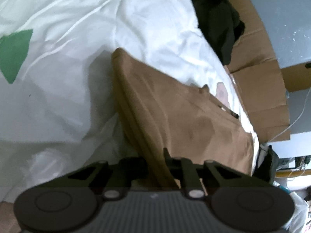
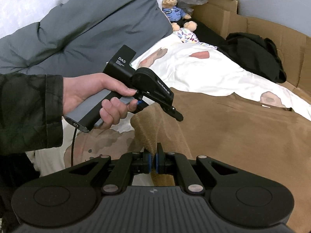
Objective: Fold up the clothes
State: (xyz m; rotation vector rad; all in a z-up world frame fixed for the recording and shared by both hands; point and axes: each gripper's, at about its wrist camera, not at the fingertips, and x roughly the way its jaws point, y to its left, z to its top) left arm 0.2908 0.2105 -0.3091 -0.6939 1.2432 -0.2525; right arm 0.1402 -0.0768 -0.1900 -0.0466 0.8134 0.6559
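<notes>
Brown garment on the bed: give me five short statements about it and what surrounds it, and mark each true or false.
1. The right gripper is shut on the brown garment. True.
2. The left gripper hangs well clear of the cloth. False: its jaws pinch a fold of the garment.
3. The garment lies on a white bedsheet printed with coloured shapes. True.
4. The teddy bear wears a red shirt. False: its shirt is blue.
5. The dark clothing lies on top of the brown garment. False: it lies apart, beside the cardboard.
</notes>
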